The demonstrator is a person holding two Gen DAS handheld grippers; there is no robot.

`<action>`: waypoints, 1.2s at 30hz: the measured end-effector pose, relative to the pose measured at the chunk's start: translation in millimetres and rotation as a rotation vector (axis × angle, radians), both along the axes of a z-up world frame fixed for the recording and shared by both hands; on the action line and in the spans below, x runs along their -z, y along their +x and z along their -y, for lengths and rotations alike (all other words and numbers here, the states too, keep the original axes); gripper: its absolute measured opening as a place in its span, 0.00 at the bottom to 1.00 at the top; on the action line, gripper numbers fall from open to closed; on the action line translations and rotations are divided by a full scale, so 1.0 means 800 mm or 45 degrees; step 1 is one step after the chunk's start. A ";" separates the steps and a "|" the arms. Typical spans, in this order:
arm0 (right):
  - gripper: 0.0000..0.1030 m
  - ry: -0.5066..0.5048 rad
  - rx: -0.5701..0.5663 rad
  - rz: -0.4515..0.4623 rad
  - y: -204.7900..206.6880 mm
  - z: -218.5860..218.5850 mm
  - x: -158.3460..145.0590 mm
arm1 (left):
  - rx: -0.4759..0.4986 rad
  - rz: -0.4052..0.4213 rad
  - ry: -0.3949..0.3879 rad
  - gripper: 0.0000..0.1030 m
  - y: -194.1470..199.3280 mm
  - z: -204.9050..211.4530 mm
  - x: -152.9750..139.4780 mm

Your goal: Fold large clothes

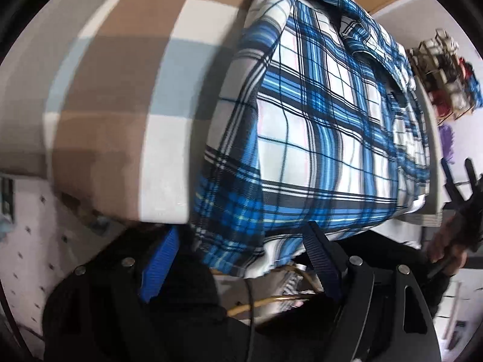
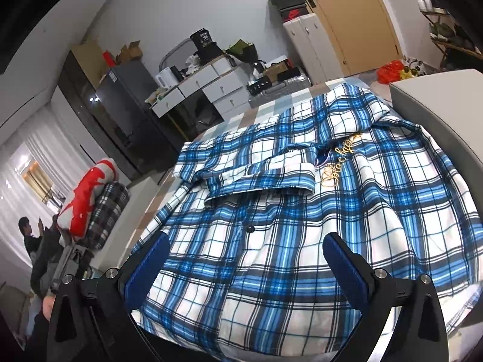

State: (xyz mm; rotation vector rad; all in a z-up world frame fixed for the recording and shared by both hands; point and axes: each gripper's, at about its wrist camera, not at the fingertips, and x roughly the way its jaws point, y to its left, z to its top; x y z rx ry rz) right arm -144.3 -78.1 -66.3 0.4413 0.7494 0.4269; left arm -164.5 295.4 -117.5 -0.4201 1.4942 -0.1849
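Observation:
A large blue, white and black plaid shirt [image 1: 317, 120] lies spread on a bed with a brown, white and pale blue checked cover [image 1: 120, 90]. Its hem hangs over the near edge. My left gripper [image 1: 240, 261] points steeply down at that hem, jaws wide apart; the hanging cloth shows between the fingers and the pads do not press it. In the right wrist view the shirt [image 2: 302, 241] lies front up, one sleeve folded across the chest beside gold embroidered lettering [image 2: 339, 163]. My right gripper [image 2: 246, 256] hovers open over the lower front.
A grey padded block [image 2: 437, 99] borders the bed on the right. Beyond the bed stand a white drawer desk [image 2: 211, 90], a dark fridge [image 2: 126, 99] and a wooden door [image 2: 356, 15]. Folded blankets [image 2: 90, 193] are stacked at left, with a person [image 2: 28, 238] behind.

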 end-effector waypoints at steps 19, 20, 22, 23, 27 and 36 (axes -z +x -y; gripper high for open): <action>1.00 -0.001 0.008 -0.017 0.001 0.003 0.003 | 0.203 0.247 -0.256 0.77 0.004 0.021 -0.057; 1.00 0.000 0.007 -0.016 0.001 0.003 0.003 | 0.197 0.256 -0.245 0.77 0.006 0.021 -0.057; 1.00 -0.001 0.006 -0.012 0.001 0.003 0.003 | 0.172 0.246 -0.204 0.77 0.012 0.018 -0.050; 1.00 -0.001 0.007 -0.011 0.001 0.003 0.003 | 0.143 0.232 -0.174 0.77 0.014 0.015 -0.044; 1.00 0.007 0.010 -0.014 0.001 0.005 0.003 | 0.129 0.215 -0.135 0.77 0.012 0.017 -0.037; 1.00 0.016 0.012 0.003 -0.001 0.006 -0.001 | 0.186 0.291 -0.035 0.77 0.008 0.032 -0.047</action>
